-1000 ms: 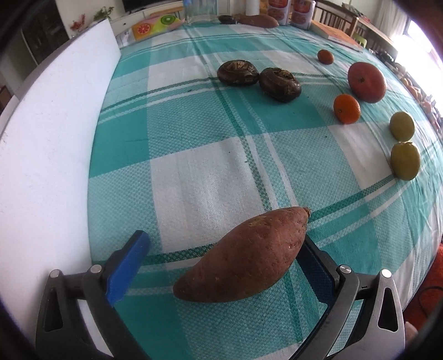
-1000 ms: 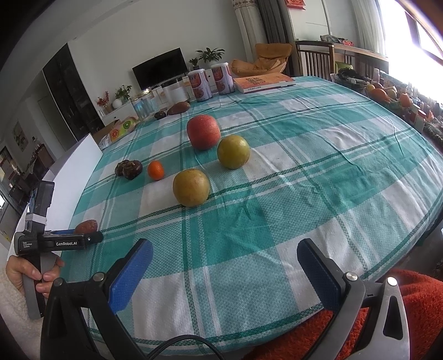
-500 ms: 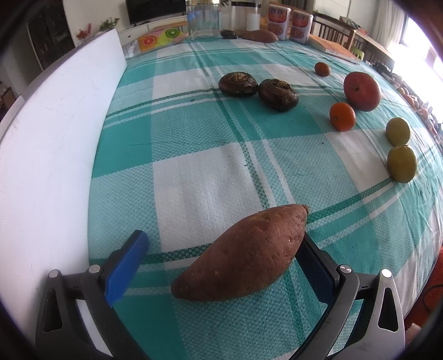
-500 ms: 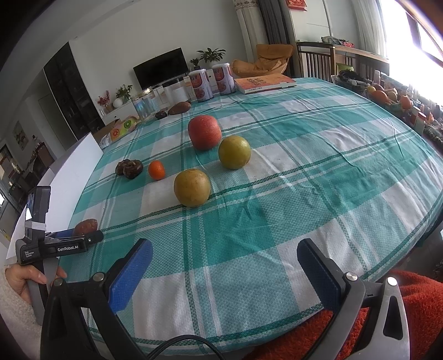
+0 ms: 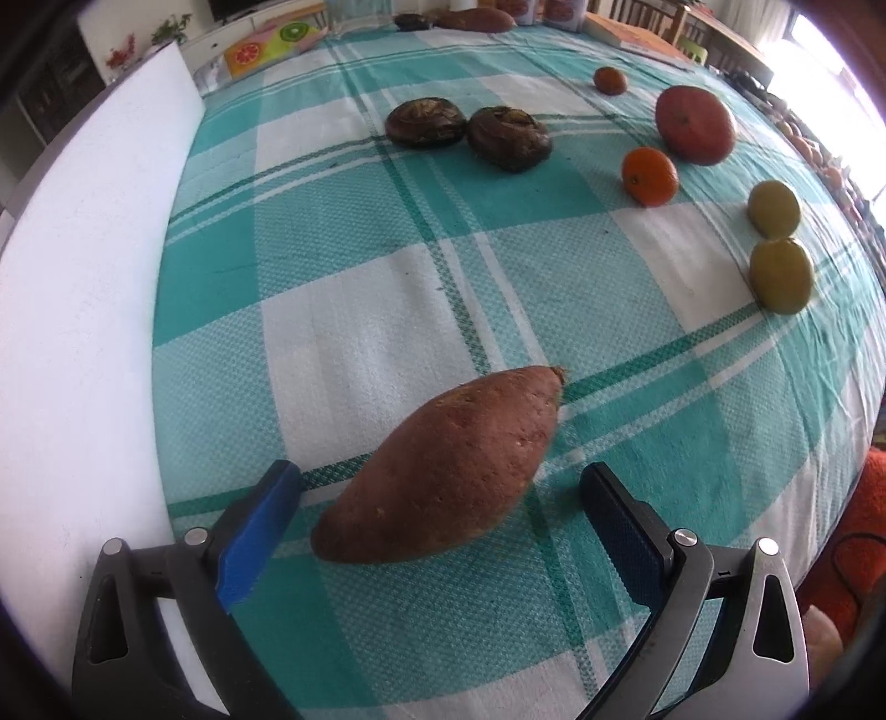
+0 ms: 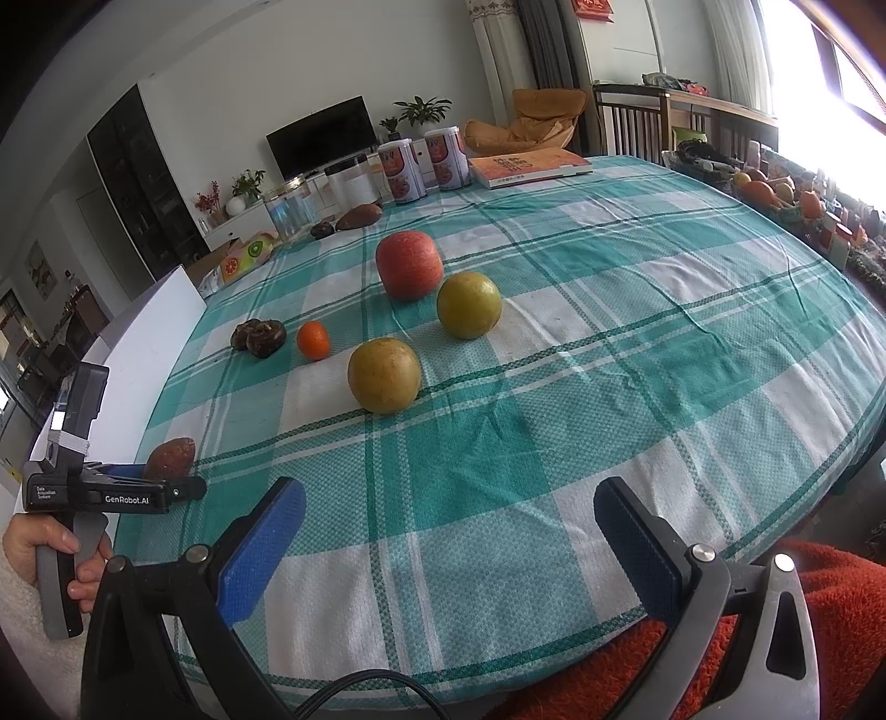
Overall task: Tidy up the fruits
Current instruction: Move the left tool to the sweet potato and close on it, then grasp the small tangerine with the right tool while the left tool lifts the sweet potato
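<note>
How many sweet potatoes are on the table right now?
2. One sweet potato lies between the open fingers of the left gripper; the other sweet potato sits at the far edge near the cans. More could be hidden behind those.

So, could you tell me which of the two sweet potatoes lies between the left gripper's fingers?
The near sweet potato, lying between the open left gripper. The other sweet potato lies at the table's far end.
</note>
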A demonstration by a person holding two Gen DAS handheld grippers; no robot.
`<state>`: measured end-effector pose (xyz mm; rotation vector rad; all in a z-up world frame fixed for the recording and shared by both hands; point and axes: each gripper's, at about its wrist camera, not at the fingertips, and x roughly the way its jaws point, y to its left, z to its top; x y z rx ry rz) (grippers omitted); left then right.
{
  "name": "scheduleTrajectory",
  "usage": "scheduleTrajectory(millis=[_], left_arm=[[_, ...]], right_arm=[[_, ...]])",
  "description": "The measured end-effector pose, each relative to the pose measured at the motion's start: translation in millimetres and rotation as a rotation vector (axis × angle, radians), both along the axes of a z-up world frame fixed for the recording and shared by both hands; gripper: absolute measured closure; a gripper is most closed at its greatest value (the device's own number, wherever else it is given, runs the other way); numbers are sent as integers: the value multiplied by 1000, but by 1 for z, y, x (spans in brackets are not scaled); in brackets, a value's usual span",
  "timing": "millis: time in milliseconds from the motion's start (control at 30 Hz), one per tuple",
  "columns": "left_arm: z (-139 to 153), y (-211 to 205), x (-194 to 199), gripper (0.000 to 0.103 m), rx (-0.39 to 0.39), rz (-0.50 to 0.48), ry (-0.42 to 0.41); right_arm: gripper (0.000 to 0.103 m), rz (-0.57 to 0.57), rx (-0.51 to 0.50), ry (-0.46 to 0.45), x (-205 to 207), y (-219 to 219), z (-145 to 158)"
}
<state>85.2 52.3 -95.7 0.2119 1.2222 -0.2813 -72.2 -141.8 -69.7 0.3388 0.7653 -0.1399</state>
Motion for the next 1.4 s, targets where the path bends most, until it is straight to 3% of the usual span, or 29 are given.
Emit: scheduleTrajectory(millis=[33,67,133,200,533,800,900,1067,1133,1233,1267,1333,1400], left_arm=[[1,-2,-2,15,2,-12,-7],[3,-2,-3,20,0,-17,-22],[7,-2,-3,45,-5,-15,-35],[8,2,-1,55,-27,-4,-33],[10,9,-17,56,-126,30,-28],[12,12,-28,58,-192,20,-17],[16,14,-28,58,-224,-16,-24],[18,7,-26,55,-167,-76,-70],[19,3,-29,61,-152,-99,-81],[19,2,-34,62,-140,-87,-104],[19,4,-34,62,-149,-71,-110],[20,9,-35,62,-186,-36,-108],[24,18,-38,62,-257,3,-97]], right_arm=[[0,0,-1,0,-1,0,0],[0,0,-1,-1,-1,0,0],[0,0,-1,0,0,0,0],[0,0,-1,2,0,0,0],[0,0,10,15,2,-1,-3],[0,-8,97,19,3,-13,-8],[0,40,97,28,10,-7,-6],[0,170,34,9,49,10,21],[0,229,29,3,79,16,37],[1,334,26,106,143,33,45],[3,370,38,162,166,39,41],[37,408,50,249,203,51,29],[40,424,34,341,232,63,11]])
